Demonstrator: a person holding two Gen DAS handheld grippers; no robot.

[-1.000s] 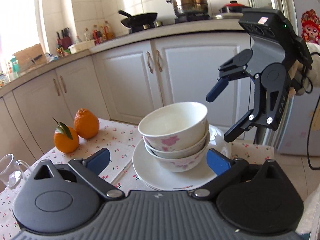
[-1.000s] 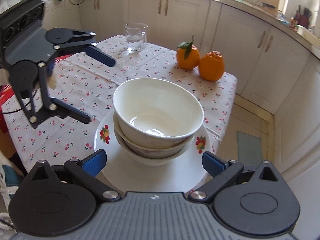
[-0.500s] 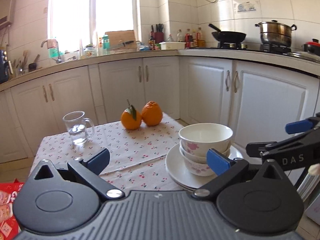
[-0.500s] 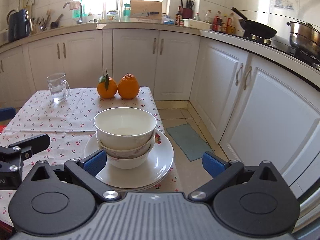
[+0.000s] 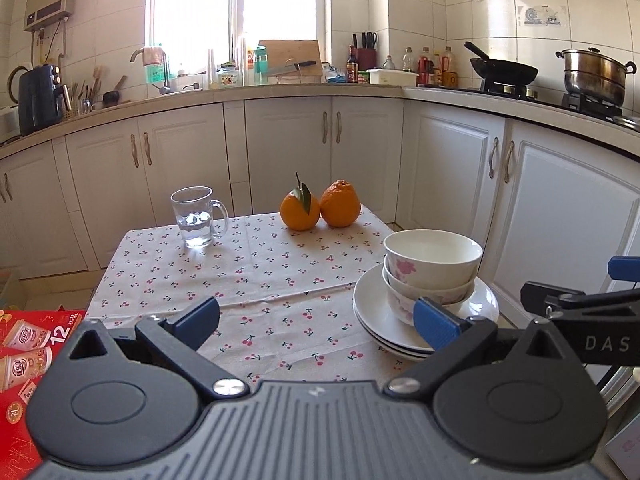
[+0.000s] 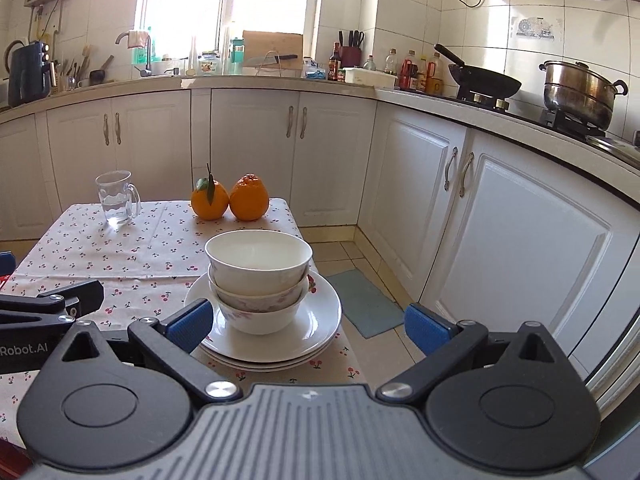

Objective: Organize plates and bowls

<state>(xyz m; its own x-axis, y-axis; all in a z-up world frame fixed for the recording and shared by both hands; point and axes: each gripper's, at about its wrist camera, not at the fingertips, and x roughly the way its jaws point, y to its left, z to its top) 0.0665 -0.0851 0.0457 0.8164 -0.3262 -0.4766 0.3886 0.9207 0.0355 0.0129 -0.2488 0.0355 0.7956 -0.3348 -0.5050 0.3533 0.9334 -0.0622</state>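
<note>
Three white floral bowls (image 5: 432,268) (image 6: 258,276) are nested on a stack of white plates (image 5: 372,320) (image 6: 320,328) at the near right corner of the table. My left gripper (image 5: 316,320) is open and empty, low over the tablecloth left of the stack; its right pad sits in front of the bowls. My right gripper (image 6: 304,326) is open and empty, set back from the stack, with its left pad in front of the plates' left rim. Each gripper shows at the edge of the other's view.
A glass mug (image 5: 198,216) with water and two oranges (image 5: 318,208) stand at the table's far side on the cherry-print cloth (image 5: 260,264). A red box (image 5: 20,344) lies off the left edge. White cabinets (image 6: 500,216) ring the table; a floor mat (image 6: 364,304) lies to the right.
Both grippers have pulled back and levelled out from above the stack, turning toward the window. The bowls and plates have not moved.
</note>
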